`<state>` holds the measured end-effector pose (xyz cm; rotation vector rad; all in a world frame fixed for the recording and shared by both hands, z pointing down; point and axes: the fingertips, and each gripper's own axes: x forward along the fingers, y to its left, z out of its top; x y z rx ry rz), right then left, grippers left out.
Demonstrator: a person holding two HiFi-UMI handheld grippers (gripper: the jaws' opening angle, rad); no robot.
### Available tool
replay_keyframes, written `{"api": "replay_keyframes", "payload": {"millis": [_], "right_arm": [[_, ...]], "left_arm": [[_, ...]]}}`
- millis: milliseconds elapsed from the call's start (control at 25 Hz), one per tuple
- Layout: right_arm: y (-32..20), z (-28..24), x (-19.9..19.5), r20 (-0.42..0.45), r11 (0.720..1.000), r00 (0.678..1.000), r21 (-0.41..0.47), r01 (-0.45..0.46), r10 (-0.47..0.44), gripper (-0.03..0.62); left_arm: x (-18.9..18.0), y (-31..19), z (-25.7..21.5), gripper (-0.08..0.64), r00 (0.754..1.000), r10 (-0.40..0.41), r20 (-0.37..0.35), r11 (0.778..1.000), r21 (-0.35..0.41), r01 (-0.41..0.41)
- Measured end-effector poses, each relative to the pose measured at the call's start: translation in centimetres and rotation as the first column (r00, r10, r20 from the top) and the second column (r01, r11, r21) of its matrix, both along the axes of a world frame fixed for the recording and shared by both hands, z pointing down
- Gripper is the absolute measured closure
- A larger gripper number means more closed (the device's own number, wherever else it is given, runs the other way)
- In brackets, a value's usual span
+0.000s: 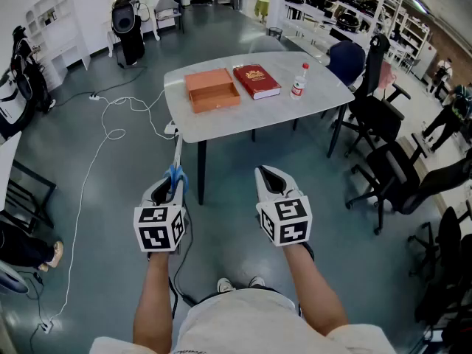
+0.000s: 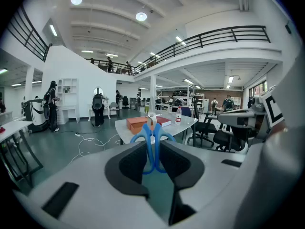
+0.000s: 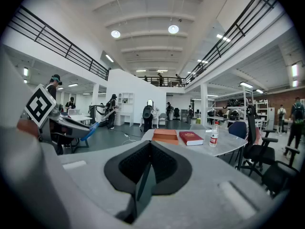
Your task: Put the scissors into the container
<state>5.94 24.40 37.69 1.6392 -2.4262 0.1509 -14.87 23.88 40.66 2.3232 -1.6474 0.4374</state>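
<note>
Short of the table (image 1: 243,120), my left gripper (image 1: 171,189) clamps the blue-handled scissors (image 1: 177,174); my right gripper (image 1: 269,179) is closed, empty. Carrying step, I judge: next, approach the orange container (image 1: 215,102).

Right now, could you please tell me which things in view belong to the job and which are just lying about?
For the job:
- scissors, gripped in the jaws of the left gripper
- orange container, open on the table

Just lying about:
- red book
- bottle
- office chairs
</note>
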Motion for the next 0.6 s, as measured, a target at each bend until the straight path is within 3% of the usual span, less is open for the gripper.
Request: {"api": "replay_keyframes", "payload": {"millis": [600], "right_arm": [[-0.8, 0.6, -1.2, -0.013, 1.0, 1.0, -0.012, -0.018, 0.018, 0.588]], "left_arm": [[-0.8, -0.8, 0.8, 0.477, 0.999, 0.032, 0.008, 0.999, -0.017, -0.032]]}}
